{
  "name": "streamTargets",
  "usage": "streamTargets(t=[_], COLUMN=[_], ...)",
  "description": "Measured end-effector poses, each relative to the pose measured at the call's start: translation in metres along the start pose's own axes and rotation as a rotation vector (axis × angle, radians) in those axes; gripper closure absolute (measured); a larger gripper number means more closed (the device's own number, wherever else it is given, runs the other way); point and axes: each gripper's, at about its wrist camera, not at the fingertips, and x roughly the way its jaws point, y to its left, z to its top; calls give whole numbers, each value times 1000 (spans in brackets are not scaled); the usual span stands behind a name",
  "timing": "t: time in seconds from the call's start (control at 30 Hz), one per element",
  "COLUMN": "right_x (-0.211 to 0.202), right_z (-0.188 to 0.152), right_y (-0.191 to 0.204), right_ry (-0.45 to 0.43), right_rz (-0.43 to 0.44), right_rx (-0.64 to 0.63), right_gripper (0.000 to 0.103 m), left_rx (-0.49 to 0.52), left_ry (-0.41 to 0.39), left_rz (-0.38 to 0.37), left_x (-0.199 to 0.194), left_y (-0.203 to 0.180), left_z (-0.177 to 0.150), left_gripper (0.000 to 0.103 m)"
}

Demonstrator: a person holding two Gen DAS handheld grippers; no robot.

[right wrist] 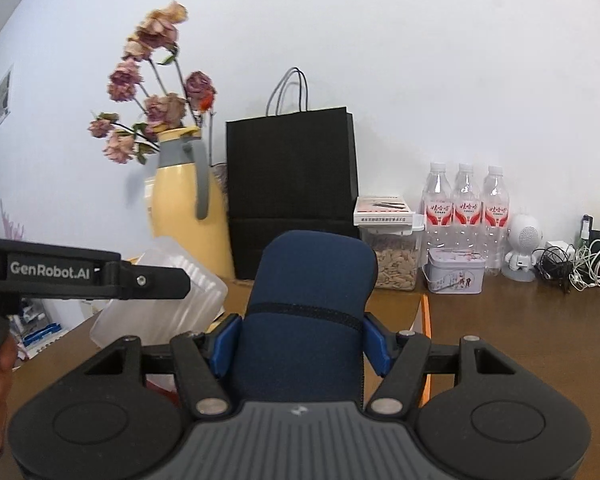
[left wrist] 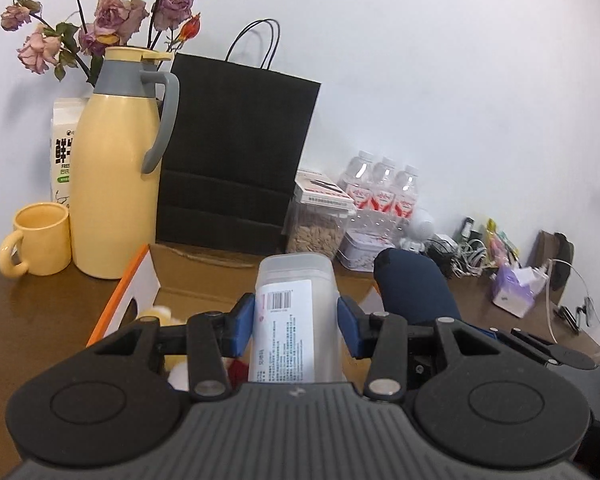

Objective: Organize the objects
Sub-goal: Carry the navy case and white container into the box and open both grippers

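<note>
My left gripper (left wrist: 296, 322) is shut on a translucent plastic container (left wrist: 296, 316) with a white barcode label, held above an open cardboard box (left wrist: 204, 276) with orange edges. Soft toys (left wrist: 160, 314) show inside the box, partly hidden. My right gripper (right wrist: 303, 340) is shut on a dark blue padded case (right wrist: 308, 304), lifted above the same box (right wrist: 424, 320). The blue case (left wrist: 414, 284) shows to the right in the left wrist view. In the right wrist view the left gripper's arm (right wrist: 80, 274) holds the plastic container (right wrist: 168, 300) at the left.
On the brown table (right wrist: 520, 340) stand a yellow thermos jug (left wrist: 116, 168), a yellow mug (left wrist: 40, 238), a milk carton (left wrist: 62, 148), a black paper bag (left wrist: 236, 152), a seed jar (right wrist: 392, 256), three water bottles (right wrist: 464, 212), a tin (right wrist: 454, 270), a white robot figure (right wrist: 524, 244), tangled cables (right wrist: 576, 264) and a tissue pack (left wrist: 514, 284). Dried roses (left wrist: 100, 12) rise behind the jug.
</note>
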Motion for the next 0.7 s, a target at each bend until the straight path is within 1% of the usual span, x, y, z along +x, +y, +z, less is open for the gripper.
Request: streamTargets(t=[0.17,0.3,0.43,0.5,0.57,0.67,0.7], right_x=[47,79,103,112,120,126,125], right_z=[7,2,-6,-12,-15,-18,-18], right_y=[-14,-29,-42,-45,-47,-49,-48], right_ry=[48,105,137,160,182,197,196], right_rz=[-33,-52,-70,-76,-87,-103,-108], right_rx=[-1,4,20,15,19,24,20], right_gripper=[40,40,40,40,40,40,38], left_rx=[-16,-13,-28,-22,-15,4,8], left_ry=[30,55,91,125,142,139,134], left_rz=[24,56,74,75,75,78,76], left_x=[41,74,100,111,116,116,114], left_y=[5,10,21,24,25,23,22], left_z=[6,7,2,-2,-6,-8,-9], left_gripper=[58,58,58,58,58,57,55])
